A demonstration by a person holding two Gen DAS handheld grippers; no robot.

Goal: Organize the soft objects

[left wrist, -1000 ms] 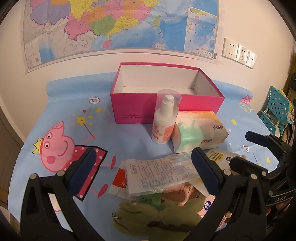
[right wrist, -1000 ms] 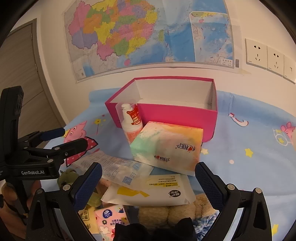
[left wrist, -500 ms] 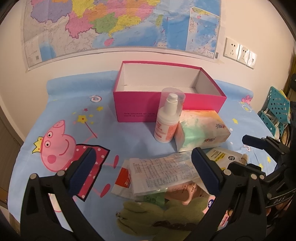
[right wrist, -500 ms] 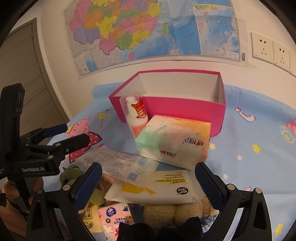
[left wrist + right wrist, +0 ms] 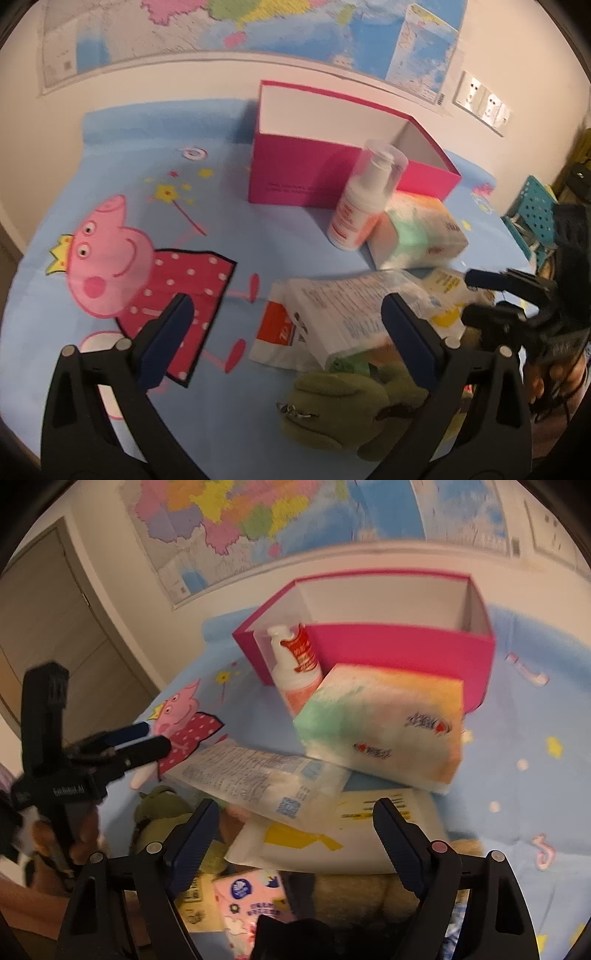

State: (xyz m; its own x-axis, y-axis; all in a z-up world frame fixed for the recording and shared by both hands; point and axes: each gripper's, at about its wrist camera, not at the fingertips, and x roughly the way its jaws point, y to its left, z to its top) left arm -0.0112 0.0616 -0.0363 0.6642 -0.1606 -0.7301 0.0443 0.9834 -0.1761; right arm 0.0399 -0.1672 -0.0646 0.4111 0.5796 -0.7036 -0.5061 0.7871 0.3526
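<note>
The left gripper (image 5: 284,332) is hanging at the bottom of its frame with jaws wide apart, gripping nothing; the right gripper (image 5: 295,830) is likewise standing spread and empty at the bottom centre of its frame. Just past the left fingers, a green plush toy (image 5: 332,410) is lying at lower centre, partly under a clear printed packet (image 5: 354,310). Between the right fingers, a white and yellow wipes pack (image 5: 332,834) is resting on a beige plush (image 5: 354,890), with a pink tissue packet (image 5: 251,897) beside it. Further up, a pastel tissue pack (image 5: 380,731) is leaning near a lotion bottle (image 5: 295,668), in front of the open pink box (image 5: 399,646). All are sitting on a blue cartoon tablecloth (image 5: 147,184).
</note>
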